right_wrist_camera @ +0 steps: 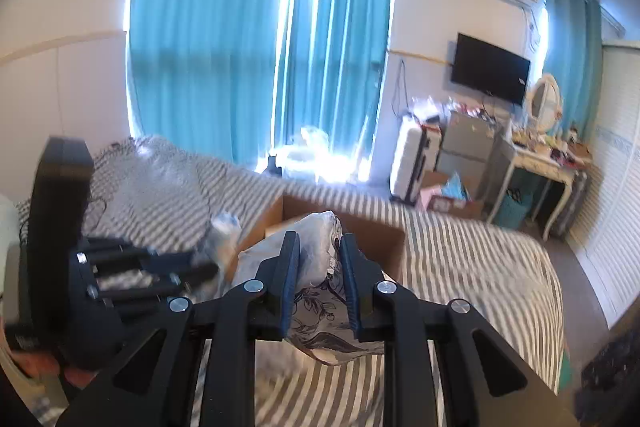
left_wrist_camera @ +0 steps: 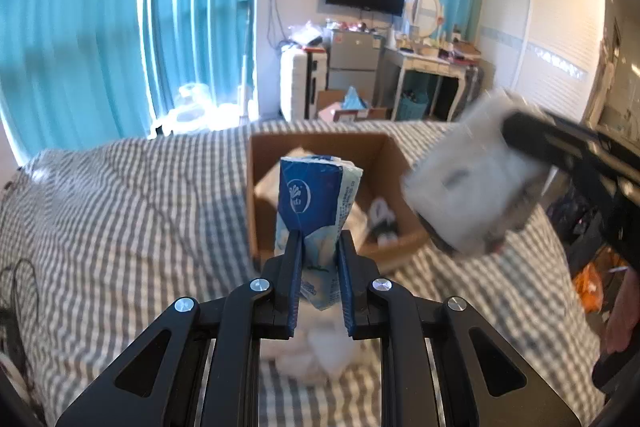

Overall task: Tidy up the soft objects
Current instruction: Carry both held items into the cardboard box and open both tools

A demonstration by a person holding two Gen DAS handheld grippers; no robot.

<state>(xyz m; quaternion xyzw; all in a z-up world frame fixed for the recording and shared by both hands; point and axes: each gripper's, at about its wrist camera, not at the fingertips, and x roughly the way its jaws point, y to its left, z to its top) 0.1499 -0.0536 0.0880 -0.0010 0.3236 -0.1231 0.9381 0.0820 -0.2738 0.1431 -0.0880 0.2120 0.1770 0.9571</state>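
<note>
My left gripper (left_wrist_camera: 319,243) is shut on a blue and white tissue pack (left_wrist_camera: 316,203), held upright above the bed in front of a cardboard box (left_wrist_camera: 256,195). My right gripper (right_wrist_camera: 319,247) is shut on a white floral-patterned tissue pack (right_wrist_camera: 316,291), held above the bed just before the box (right_wrist_camera: 384,239). In the left wrist view that pack (left_wrist_camera: 468,187) shows blurred at the right, over the box's right edge. The left gripper (right_wrist_camera: 200,267) shows at the left in the right wrist view. The box holds a few soft items (left_wrist_camera: 382,215).
The bed has a grey and white striped cover (left_wrist_camera: 120,227). A white fluffy thing (left_wrist_camera: 316,351) lies on the bed under my left gripper. Beyond the bed stand a suitcase (left_wrist_camera: 296,83), a small fridge (left_wrist_camera: 352,59), a dressing table (left_wrist_camera: 428,67) and teal curtains (left_wrist_camera: 120,27).
</note>
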